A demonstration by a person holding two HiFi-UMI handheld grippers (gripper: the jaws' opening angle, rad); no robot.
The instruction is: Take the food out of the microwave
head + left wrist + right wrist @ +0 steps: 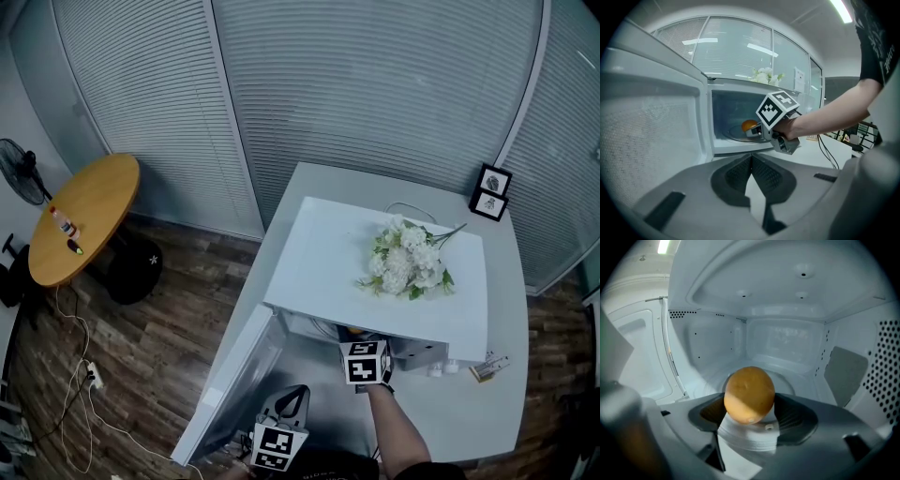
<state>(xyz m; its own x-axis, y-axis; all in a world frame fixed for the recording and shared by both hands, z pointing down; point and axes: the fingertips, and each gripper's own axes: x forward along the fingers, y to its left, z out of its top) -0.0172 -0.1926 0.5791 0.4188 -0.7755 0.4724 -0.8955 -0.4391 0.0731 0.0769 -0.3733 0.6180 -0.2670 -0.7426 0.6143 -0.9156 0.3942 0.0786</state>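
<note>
An orange (749, 399) sits on a white ribbed piece inside the white microwave (319, 262), over the glass turntable (790, 386). My right gripper (750, 405) reaches into the cavity and its dark pads (797, 416) lie against both sides of the fruit. The left gripper view shows the same orange (749, 125) just beyond the right gripper (758, 132) and its marker cube. My left gripper (751, 158) hangs outside in front of the oven, fingertips together, nothing held. In the head view the right gripper (365, 364) disappears under the oven's top and the left gripper (284, 412) is below it.
The microwave door (234, 384) stands swung out to the left. White flowers (408, 261) lie on the oven's top. Two framed pictures (492, 192) and small items (487, 367) are on the desk. A round wooden table (84, 216) and a fan (19, 169) stand at left.
</note>
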